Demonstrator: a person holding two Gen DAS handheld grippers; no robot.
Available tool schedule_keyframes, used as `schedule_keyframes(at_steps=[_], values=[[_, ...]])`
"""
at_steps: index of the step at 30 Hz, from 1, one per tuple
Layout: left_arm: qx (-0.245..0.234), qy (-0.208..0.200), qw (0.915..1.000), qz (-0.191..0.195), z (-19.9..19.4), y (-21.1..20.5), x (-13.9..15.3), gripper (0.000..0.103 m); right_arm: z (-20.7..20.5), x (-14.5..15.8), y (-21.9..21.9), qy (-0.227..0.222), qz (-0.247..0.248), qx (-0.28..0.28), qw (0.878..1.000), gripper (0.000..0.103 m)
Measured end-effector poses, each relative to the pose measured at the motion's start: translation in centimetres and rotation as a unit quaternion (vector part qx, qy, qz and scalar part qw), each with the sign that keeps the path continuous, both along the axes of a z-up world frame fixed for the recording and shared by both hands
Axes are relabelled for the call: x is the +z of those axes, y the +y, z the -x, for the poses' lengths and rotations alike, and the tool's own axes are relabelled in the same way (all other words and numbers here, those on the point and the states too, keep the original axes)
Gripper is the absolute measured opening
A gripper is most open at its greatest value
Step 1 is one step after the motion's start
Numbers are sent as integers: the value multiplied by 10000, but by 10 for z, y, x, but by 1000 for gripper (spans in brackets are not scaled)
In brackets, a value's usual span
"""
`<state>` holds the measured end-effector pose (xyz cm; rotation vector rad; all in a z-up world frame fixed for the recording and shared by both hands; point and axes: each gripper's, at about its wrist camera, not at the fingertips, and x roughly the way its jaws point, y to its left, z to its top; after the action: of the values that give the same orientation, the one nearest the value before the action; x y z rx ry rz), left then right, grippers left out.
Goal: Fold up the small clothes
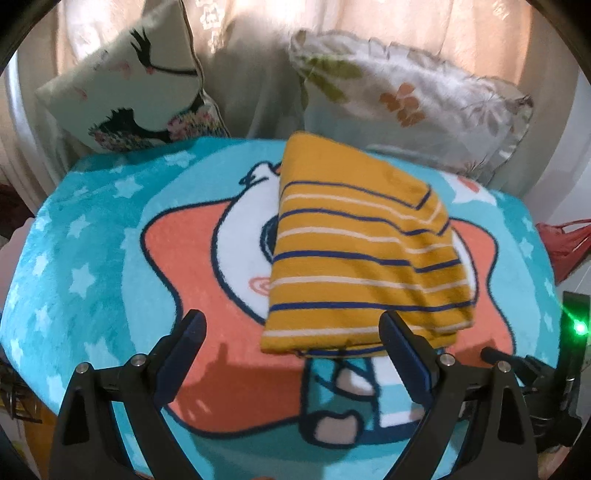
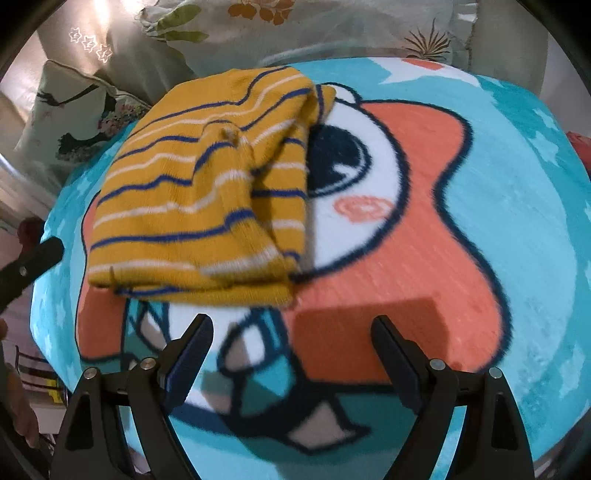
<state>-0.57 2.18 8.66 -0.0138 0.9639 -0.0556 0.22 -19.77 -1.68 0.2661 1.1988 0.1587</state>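
Lying folded just ahead of left gripper (image 1: pixel 291 334) and right gripper (image 2: pixel 291 330), both wide, empty: striped garment (image 1: pixel 354 251); folding apparently finished.

The garment (image 1: pixel 362 251) (image 2: pixel 199 192) was a matt, finely ribbed knit cloth, resting on a blanket (image 1: pixel 96 236) (image 2: pixel 517 206) of fuzzy, plush fleece. Behind the blanket, the pillows (image 1: pixel 413 96) (image 2: pixel 295 26) looked like smooth woven cloth with a faint sheen, against a thin curtain (image 1: pixel 258 44). Both the left gripper (image 1: pixel 291 339) and right gripper (image 2: pixel 291 339) were matt black plastic with small shiny metal pins and dull blue pads (image 1: pixel 406 354) (image 2: pixel 188 354).
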Motion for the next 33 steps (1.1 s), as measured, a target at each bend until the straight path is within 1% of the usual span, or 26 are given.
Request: schedule_keyframes(at_steps=[2, 7, 9, 15, 20, 22, 25, 26, 27, 30, 33], values=[[78, -153, 9999, -21, 9, -1, 7, 94, 5, 1, -3, -35, 12, 26, 10000, 91], [141, -372, 9991, -150, 27, -5, 21, 94, 19, 12, -7, -217, 25, 84, 9997, 91], [142, -453, 9986, -231, 35, -5, 27, 94, 22, 17, -5, -303, 35, 121, 9995, 91], [254, -740, 9965, -304, 54, 1, 46, 94, 29, 36, 9, -597, 112, 274, 9978, 91], [400, -1128, 9922, -349, 72, 6, 60, 94, 35, 48, 20, -822, 153, 400, 9957, 91], [458, -1366, 9890, -346, 81, 7, 68, 94, 38, 52, 22, -891, 161, 437, 9949, 91], [558, -1746, 9828, -207, 94, 10, 81, 97, 43, 60, 24, -1050, 203, 455, 9932, 91], [606, -1893, 9800, -112, 99, 12, 86, 102, 44, 62, 24, -1099, 230, 454, 9926, 91], [627, -2013, 9775, -23, 102, 13, 90, 103, 46, 65, 24, -1161, 262, 449, 9919, 91], [646, -2342, 9696, 280, 110, 19, 100, 103, 51, 74, 24, -1359, 350, 415, 9892, 91], [616, -2361, 9691, 358, 110, 21, 103, 103, 57, 81, 25, -1523, 527, 389, 9862, 91]])
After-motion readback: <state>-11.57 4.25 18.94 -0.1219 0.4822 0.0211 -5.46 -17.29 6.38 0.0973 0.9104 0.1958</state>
